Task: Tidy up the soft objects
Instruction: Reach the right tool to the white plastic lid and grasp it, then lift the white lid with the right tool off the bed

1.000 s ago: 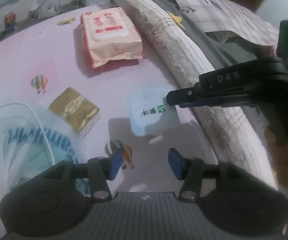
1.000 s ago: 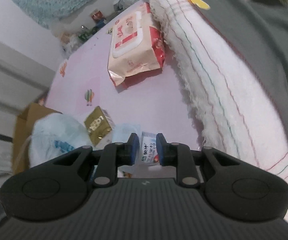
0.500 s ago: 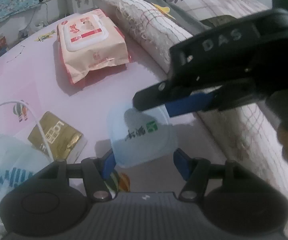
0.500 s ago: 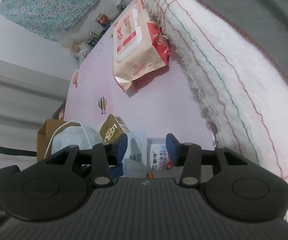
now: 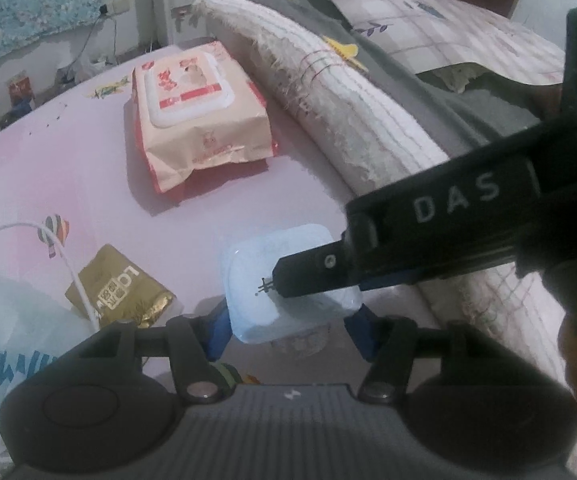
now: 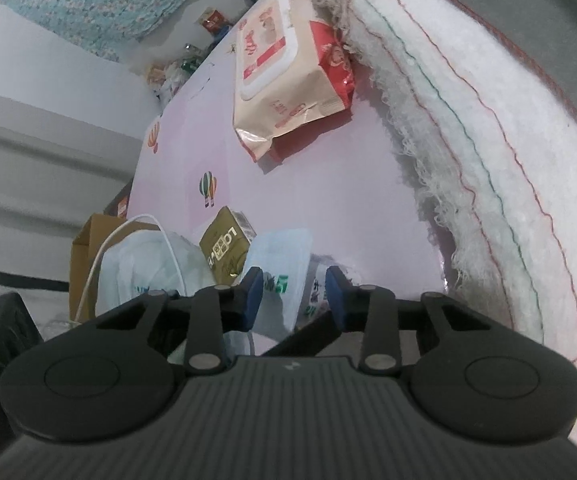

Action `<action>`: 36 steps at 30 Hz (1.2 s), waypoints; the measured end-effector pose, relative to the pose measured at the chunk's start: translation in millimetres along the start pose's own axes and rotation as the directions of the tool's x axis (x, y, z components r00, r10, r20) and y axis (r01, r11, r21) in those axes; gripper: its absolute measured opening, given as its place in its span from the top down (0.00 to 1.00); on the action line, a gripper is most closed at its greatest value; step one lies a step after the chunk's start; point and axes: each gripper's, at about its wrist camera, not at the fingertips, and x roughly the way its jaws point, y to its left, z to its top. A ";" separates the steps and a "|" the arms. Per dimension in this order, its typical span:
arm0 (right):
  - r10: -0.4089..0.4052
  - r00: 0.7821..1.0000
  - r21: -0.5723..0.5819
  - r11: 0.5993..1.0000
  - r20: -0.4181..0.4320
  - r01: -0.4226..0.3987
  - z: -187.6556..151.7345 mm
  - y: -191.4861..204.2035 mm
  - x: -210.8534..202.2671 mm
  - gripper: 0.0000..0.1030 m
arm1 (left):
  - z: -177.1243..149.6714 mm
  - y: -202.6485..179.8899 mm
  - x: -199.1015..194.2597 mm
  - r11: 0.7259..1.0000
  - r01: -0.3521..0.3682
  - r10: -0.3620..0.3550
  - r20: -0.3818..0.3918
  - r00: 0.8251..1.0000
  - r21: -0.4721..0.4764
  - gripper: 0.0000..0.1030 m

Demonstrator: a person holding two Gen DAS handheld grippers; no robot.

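Handover of a soft pack above the bed. We see the pale blue tissue pack (image 5: 288, 284) at lower centre of the left wrist view, lying between the two blue fingers (image 5: 218, 334) of the left gripper (image 5: 288, 334). These are closing on it, and both pads appear to touch its sides, so we read this as a grip. The right gripper (image 6: 294, 294) reaches in from the right of that frame over the top of the pack. In its own view its fingers (image 6: 252, 292) are narrowing, with the pack in the gap, beside the left pad and clear of the right one. We judge that this gripper no longer has a firm hold.

Progress, as we read it, is early. The pack is lifted off the pink bedsheet (image 5: 88, 160) but not yet placed. Still lying loose on the sheet are the large wipes pack (image 5: 196, 108) at upper centre and the small gold packet (image 5: 120, 292) at lower left. A white plastic bag (image 5: 12, 320) sits at the far left edge. It may be the collecting place, though we cannot tell this. The rolled towel (image 5: 348, 108) runs along the right.
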 end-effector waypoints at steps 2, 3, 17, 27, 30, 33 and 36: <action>-0.005 1.000 -0.009 1.000 0.007 0.005 -0.7 1.5 -2.1 0.68 | -0.5 -3.0 -3.0 1.000 0.007 -0.007 0.011 1.000 0.016 0.44; -0.009 1.000 -0.011 1.000 0.010 0.009 -1.5 1.7 -3.0 0.68 | -0.9 -4.2 -3.8 1.000 0.012 -0.012 0.013 1.000 0.023 0.44; 0.005 1.000 0.035 0.999 -0.024 -0.005 -14.2 -13.4 -11.2 0.75 | -25.4 35.1 -26.0 0.968 0.202 -0.213 -0.056 0.976 -0.151 0.44; 0.054 0.998 0.100 0.994 -0.036 -0.050 -8.8 -17.1 -1.0 0.73 | -12.8 48.9 -7.8 0.938 0.228 -0.253 -0.068 0.965 -0.260 0.40; 0.042 0.998 0.085 0.996 -0.043 -0.038 -7.6 -15.5 1.4 0.73 | -10.9 47.0 -9.1 0.941 0.212 -0.236 -0.060 0.970 -0.265 0.40; 0.037 0.998 0.069 0.997 -0.049 -0.033 -7.6 -13.4 2.0 0.73 | -9.9 44.7 -11.9 0.943 0.195 -0.218 -0.058 0.974 -0.268 0.43; 0.034 0.998 0.035 0.999 -0.045 -0.032 -9.1 -6.9 -0.7 0.73 | -8.1 39.5 -17.9 0.954 0.176 -0.192 -0.044 0.980 -0.241 0.46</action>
